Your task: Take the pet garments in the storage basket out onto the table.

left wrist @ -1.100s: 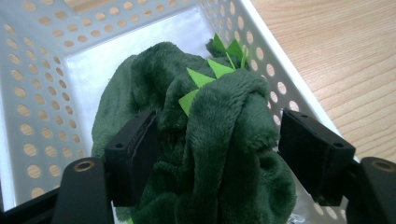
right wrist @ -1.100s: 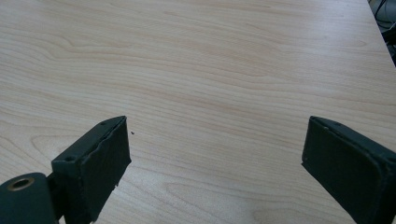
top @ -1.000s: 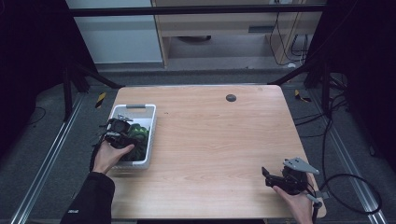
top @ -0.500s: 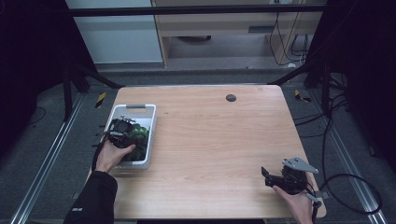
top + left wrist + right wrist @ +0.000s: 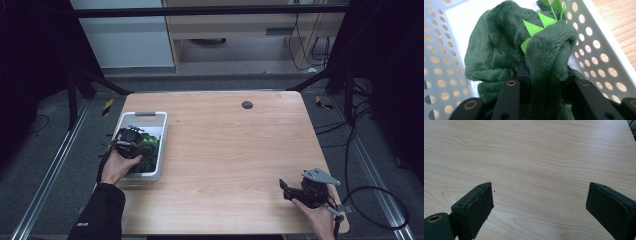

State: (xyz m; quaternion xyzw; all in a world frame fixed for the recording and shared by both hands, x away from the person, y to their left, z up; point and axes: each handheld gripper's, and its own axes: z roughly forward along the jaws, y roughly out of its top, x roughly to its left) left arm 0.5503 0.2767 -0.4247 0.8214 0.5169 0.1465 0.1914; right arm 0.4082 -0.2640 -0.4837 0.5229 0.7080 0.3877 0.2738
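Clearly the step in hand is the pick-up of the green plush toy (image 5: 524,62) from the white perforated basket (image 5: 156,120) at the left side of the bench (image 5: 235,150). The left gripper (image 5: 546,77) is down inside the basket, and its fingers have just been closing; in the left gripper view a thick fold of the dark green plush sits squeezed between them, with the toy's bright green felt spikes (image 5: 536,26) just above the pinch. The rest of the toy lies slumped on the basket floor, close to the holed walls on both sides. From the high view, the left hand (image 5: 117,167) reaches in over the near end of the basket.

The right gripper (image 5: 295,192) rests near the bench's front right corner, well apart from the basket, its fingers spread wide with nothing but bare wood between them.

As I judge it, the next move calls for a straight lift, high enough for the hanging plush to clear the rim. The hold is on a soft fold, so it could slip, or the basket could drag along.
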